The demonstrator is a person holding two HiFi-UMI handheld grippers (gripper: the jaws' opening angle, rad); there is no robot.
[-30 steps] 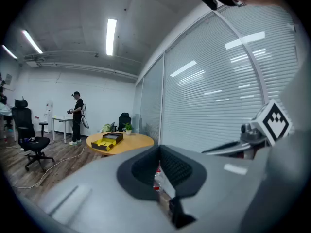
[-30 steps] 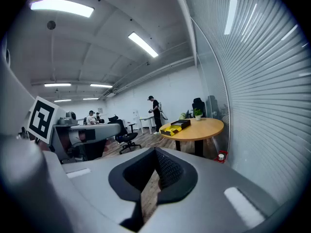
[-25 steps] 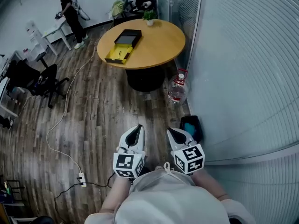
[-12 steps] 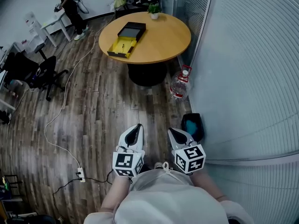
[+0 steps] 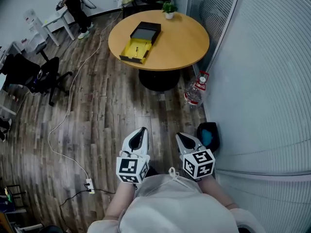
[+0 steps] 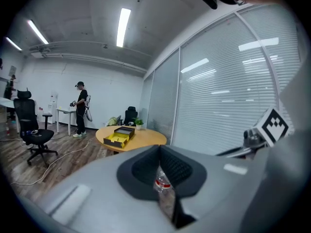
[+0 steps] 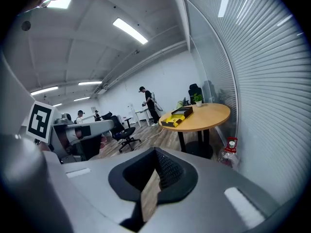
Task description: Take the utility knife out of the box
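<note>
An open box lies on the round wooden table far ahead, its black lid beside a yellow tray. A small dark item in the tray may be the utility knife; it is too small to tell. My left gripper and right gripper are held close to my body, side by side over the wooden floor, far from the table. Both are shut with nothing in them. The box shows beyond the left gripper in its view, and the box beyond the right gripper in its view.
A large water bottle and a black bin stand by the glass wall on the right. An office chair is at the left. A cable ends in a power strip. A person stands at the back; a potted plant sits on the table.
The table, bottle and bin have come closer and shifted rightward in the head view as I walk forward. Both grippers stay shut and hold their place in front of me.
</note>
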